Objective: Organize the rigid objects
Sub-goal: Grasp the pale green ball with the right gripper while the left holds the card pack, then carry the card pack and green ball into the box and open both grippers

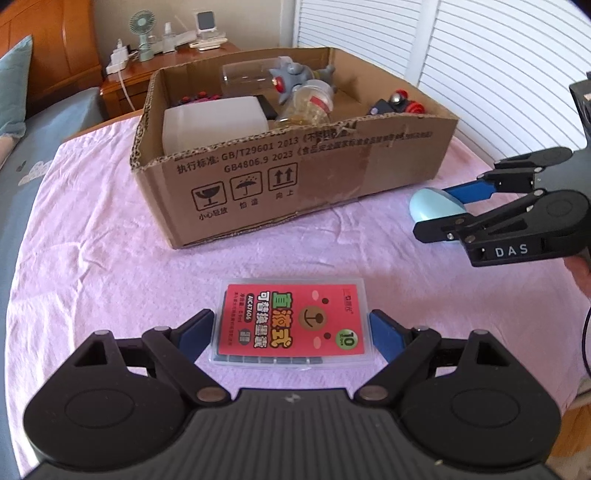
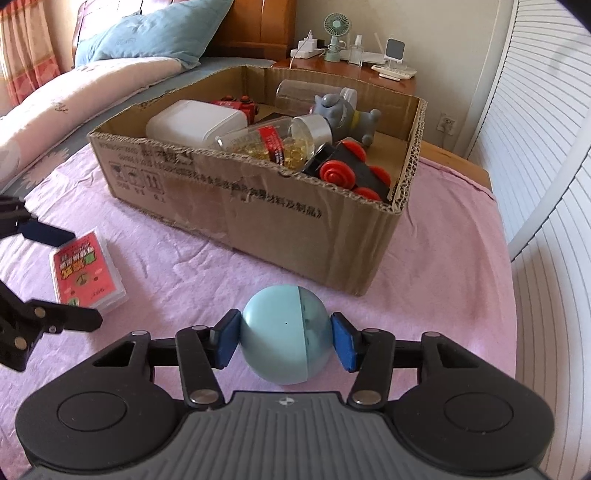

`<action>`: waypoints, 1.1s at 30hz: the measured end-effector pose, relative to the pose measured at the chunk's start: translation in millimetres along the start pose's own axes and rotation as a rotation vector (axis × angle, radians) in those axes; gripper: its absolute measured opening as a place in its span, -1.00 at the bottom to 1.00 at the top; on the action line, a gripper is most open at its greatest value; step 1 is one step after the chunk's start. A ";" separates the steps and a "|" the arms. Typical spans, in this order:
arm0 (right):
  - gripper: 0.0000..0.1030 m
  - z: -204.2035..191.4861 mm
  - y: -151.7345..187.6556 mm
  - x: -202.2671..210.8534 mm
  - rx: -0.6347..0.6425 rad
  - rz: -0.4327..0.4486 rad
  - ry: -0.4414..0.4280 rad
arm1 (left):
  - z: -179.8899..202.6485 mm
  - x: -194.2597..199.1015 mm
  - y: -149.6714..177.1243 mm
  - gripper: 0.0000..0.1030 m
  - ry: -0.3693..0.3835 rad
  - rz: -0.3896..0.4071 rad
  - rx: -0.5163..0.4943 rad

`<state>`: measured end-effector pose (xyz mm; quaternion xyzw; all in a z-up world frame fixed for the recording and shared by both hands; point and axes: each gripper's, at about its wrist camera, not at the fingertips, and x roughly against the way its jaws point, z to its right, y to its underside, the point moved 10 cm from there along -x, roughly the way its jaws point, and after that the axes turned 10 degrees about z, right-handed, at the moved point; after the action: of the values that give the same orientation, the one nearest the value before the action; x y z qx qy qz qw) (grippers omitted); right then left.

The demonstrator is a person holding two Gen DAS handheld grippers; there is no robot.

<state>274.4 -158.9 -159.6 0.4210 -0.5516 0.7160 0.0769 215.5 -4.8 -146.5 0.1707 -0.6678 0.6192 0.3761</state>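
Closest in the left wrist view, the left gripper [image 1: 291, 328] has its 2 blue pads [image 1: 195, 334] on either side of a clear plastic case with a red bear label [image 1: 291, 325], lying flat on the pink cloth [image 1: 92, 240]. Pads look like they're right at the case's edges, but I can't tell if they're actually squeezing it or just sitting beside it. The right wrist view shows the same case [image 2: 86, 273] from the side, with a fingertip above and another below it in the frame, still flat on the cloth.

The right gripper [image 2: 286, 339] has a light blue ball [image 2: 286, 334] between its pads, both touching the ball's sides, so it's closed on it. The ball sits low on the cloth near the box's front corner. From the left wrist view only a sliver of that ball [image 1: 436, 206] shows behind the right gripper's [image 1: 447, 208] fingers, so the 2-tone seam is only visible in the right view.

Further back is the cardboard box [image 2: 258, 206], already holding stuff: a white plastic container [image 2: 192, 123], a clear bottle of yellow capsules [image 2: 273, 142], a grey toy animal [image 2: 343, 112] and a black toy vehicle with red wheels [image 2: 351, 171]. The left view barely catches that vehicle, but reads the printed symbols on the box front [image 1: 295, 173] better.

Behind it all, a wooden nightstand [image 2: 369, 77] with a small green fan [image 2: 335, 35], plus a blue pillow [image 2: 155, 31] only the right view shows properly.
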 end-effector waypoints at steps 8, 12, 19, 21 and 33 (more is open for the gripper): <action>0.12 -10.6 -13.1 39.1 0.058 0.036 -0.018 | 0.7 29.5 -16.8 0.72 0.022 0.011 -0.085; 0.12 -13.4 -35.1 60.8 0.069 0.083 -0.035 | 0.6 49.5 -41.8 0.72 0.044 0.061 -0.096; 0.12 -12.1 -75.9 72.7 0.102 0.155 -0.018 | -4.7 54.0 -102.4 0.72 0.011 0.189 -0.122; 0.12 -9.8 -87.0 71.7 0.108 0.167 -0.011 | -11.2 44.2 -113.8 0.72 -0.024 0.201 -0.115; 0.12 14.5 -122.5 41.5 0.076 0.154 0.019 | -28.4 36.2 -116.3 0.89 -0.106 0.263 -0.068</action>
<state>326.0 -139.5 -41.7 0.3730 -0.5541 0.7442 0.0111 280.6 10.6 -40.8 0.1016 -0.7238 0.6304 0.2616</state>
